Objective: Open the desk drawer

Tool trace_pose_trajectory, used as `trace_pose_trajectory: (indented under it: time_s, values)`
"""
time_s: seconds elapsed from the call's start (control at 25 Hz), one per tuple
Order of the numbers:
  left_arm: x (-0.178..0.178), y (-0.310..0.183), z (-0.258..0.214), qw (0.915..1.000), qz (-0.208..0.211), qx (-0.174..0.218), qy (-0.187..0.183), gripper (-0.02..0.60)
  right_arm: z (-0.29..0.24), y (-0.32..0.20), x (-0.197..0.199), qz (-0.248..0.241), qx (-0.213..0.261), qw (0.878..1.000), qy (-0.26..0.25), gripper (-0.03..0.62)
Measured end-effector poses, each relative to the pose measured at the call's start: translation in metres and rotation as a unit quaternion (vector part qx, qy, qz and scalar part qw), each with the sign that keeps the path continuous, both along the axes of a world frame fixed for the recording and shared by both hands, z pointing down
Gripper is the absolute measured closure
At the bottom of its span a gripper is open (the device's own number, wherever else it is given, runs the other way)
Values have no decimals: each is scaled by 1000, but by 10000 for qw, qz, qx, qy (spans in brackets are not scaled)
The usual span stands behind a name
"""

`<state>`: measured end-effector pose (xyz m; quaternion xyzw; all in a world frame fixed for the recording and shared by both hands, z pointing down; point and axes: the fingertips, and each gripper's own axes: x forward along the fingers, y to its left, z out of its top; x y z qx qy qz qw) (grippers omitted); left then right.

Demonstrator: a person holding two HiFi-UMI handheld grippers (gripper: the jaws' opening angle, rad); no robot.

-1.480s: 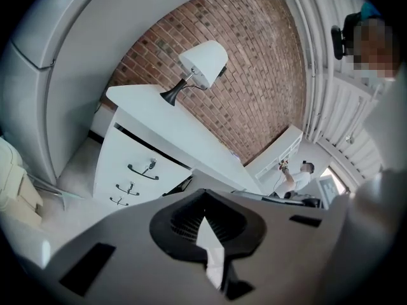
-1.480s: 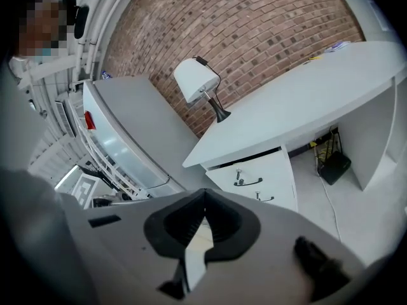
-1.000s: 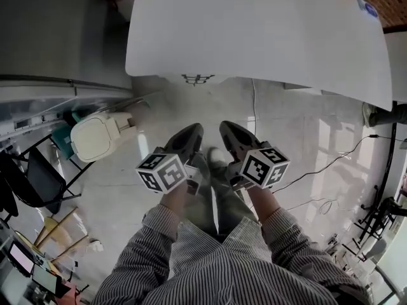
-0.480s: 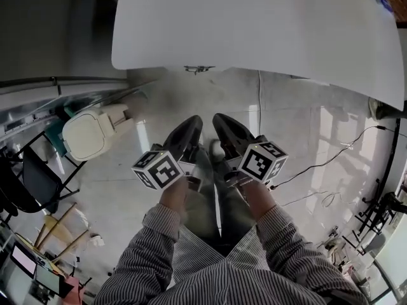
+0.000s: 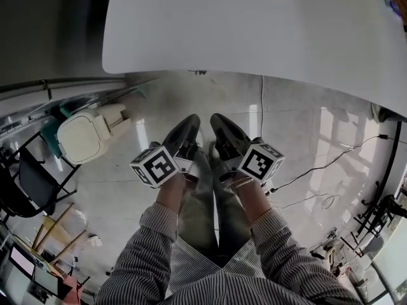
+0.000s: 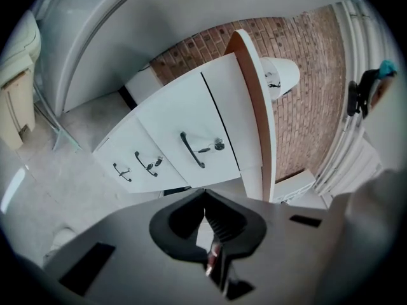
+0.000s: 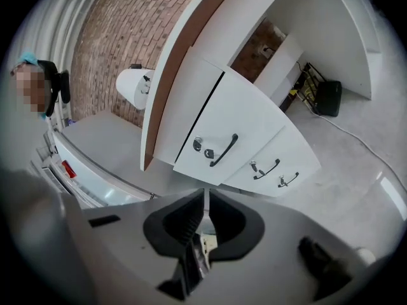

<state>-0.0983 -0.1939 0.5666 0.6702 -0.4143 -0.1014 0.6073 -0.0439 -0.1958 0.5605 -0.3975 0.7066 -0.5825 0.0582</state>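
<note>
**Both grippers shut, short of the closed drawers**

The desk (image 5: 254,24) has a plain white top with a rounded near edge. In the head view that top hides what hangs beneath it. The two gripper views show it: a white unit of three drawers (image 6: 166,146) under one end of the top, near the brick wall (image 6: 305,75). The top drawer (image 7: 238,129) is the tallest and the two below it are shallower. The three fronts sit flush with one another, with thin dark seams between them. Each front carries one dark bow handle (image 6: 191,150) and one small metal lock (image 6: 218,144) beside it — three handles and three locks in all.

There are two grippers, one in each hand, side by side over the pale floor (image 5: 127,189) on the near side of the desk edge. Both are well apart from the drawers. The left gripper (image 5: 191,121) has its jaws pressed together with nothing between them. The right gripper (image 5: 216,119) is the same — jaws together, holding nothing. Each carries one marker cube. Both point toward the drawer unit, which fills the middle of each gripper view.

One cream chair (image 5: 82,137) stands off to the left, and a thin cable (image 5: 321,162) trails across the floor on the right.
</note>
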Motion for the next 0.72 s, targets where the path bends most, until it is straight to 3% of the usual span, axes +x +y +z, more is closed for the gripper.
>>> trace_pose_trajectory:
  time_s: [0.56,0.72]
  values:
    - [-2,-63,23,9990,-90,237,379,569,27,-60,9,830,7,9917,-980,576]
    - [-4,-76,26,9987,-92,379,316,568,31,-68,11,942,59,9891,-1126,574]
